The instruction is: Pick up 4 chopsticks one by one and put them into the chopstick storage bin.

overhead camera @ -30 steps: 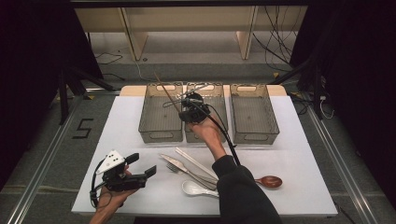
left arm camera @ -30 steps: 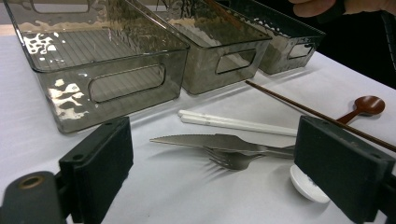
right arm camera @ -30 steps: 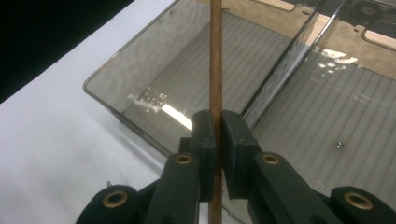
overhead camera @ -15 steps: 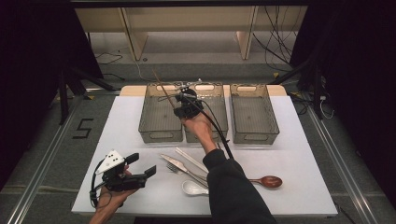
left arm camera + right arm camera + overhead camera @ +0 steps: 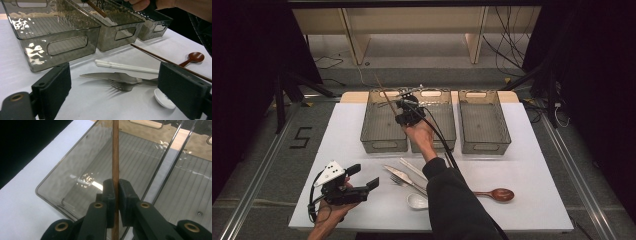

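We see three smoky bins along the table's (image 5: 532, 165) far edge; the right gripper (image 5: 116, 195) clamps a brown chopstick (image 5: 115, 157) over the left bin (image 5: 382, 125); left gripper (image 5: 362, 187) gapes empty, near-left corner

The table carries three grey bins (image 5: 384, 131), two brown chopsticks (image 5: 115, 157), two white chopsticks (image 5: 126, 66), one knife (image 5: 110, 76), one fork (image 5: 122, 85), one wooden spoon (image 5: 496, 194) and one white spoon (image 5: 417, 201).

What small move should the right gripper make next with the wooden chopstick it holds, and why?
Probably lower it into the left bin. The right gripper is shut on the brown chopstick, poised above that bin's floor, and the bin looks free of cutlery; its mate waits on the table.
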Motion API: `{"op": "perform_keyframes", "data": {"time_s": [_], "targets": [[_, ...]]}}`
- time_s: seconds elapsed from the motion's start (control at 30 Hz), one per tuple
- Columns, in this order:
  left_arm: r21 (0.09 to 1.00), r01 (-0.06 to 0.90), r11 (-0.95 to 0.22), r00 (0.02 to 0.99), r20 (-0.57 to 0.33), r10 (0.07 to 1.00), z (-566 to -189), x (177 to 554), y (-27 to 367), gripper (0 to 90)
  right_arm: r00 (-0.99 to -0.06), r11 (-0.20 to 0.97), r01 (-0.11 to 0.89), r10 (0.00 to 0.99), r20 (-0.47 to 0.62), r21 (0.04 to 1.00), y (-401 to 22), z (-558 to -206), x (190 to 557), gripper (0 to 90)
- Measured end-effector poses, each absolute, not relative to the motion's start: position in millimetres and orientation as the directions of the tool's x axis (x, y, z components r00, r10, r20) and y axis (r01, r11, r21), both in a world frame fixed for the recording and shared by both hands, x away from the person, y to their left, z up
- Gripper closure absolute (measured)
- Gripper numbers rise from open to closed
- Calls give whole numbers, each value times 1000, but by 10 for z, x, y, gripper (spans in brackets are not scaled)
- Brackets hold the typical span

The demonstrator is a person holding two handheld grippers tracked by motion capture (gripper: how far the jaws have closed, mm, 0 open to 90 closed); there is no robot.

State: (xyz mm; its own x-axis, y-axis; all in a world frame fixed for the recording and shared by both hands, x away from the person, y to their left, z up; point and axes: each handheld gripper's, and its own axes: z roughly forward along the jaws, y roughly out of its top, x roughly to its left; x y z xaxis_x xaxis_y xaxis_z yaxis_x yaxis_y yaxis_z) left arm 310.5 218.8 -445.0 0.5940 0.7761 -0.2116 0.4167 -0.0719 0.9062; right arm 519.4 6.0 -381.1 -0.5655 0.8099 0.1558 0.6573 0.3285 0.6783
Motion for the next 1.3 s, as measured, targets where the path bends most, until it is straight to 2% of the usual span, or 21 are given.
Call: {"op": "perform_keyframes", "data": {"time_s": [0.9, 0.93, 0.97, 1.0, 1.3], "targets": [[906, 418, -65, 594, -218, 774, -4445, 3101, 2194, 111, -541, 325, 685, 827, 156, 652, 184, -3929, 5287, 835], [906, 418, -65, 595, -218, 774, -4445, 3100, 2193, 111, -543, 327, 687, 825, 159, 649, 184, -3940, 5295, 778], [907, 417, -65, 595, -218, 774, -4445, 3100, 2193, 111, -541, 321, 694, 824, 172, 645, 183, -3949, 5306, 679], [906, 417, -66, 595, -217, 774, -4445, 3100, 2195, 112, -540, 315, 701, 821, 188, 640, 177, -3954, 5313, 642], [907, 417, -63, 592, -218, 776, -4446, 3102, 2198, 111, -576, 333, 680, 794, 194, 653, 72, -3820, 5240, 466]]}}
